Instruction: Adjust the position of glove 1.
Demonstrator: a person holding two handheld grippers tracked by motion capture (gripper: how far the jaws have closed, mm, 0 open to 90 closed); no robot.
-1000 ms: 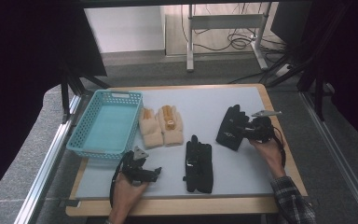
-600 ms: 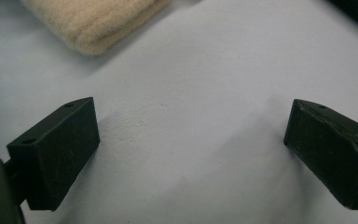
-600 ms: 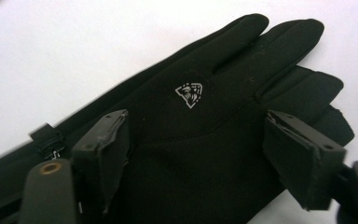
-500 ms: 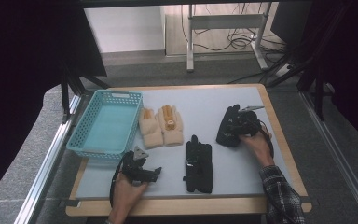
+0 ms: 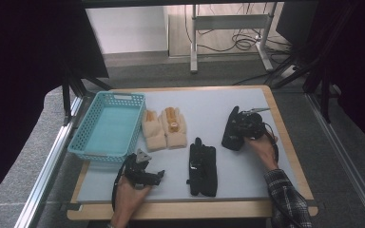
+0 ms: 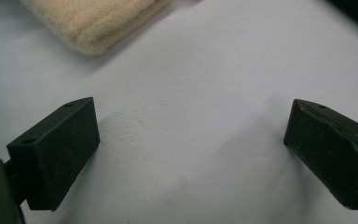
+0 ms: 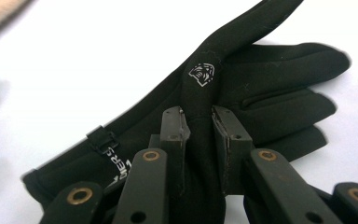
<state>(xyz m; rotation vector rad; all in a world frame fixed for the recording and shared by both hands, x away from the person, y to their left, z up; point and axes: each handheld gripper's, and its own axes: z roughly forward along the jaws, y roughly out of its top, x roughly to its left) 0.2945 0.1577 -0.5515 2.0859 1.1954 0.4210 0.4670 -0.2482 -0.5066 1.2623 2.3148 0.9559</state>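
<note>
The desk [image 5: 247,102] carried a basket [image 5: 105,128] near its left edge, cream gloves [image 5: 165,128] beside it, a black pair [image 5: 203,164] toward the front edge, and the lone glove [image 5: 232,129] near the right edge. That glove [image 7: 261,100] lay flat on the desk, palm side unclear, fingers spread toward the far side — thin black stretch fabric, light and limp, so it looked likely to sag and drape once lifted. The right gripper [image 7: 200,126] had just been closing, and its jaws were clenched on a pinched ridge of fabric mid-glove, below the small logo. A fold like that seemed a fair hold — grippy cloth, nothing fragile — though a shallow pinch might slip. The left gripper [image 6: 191,135] sat near the front-left corner, its jaws released over bare desk.
</note>
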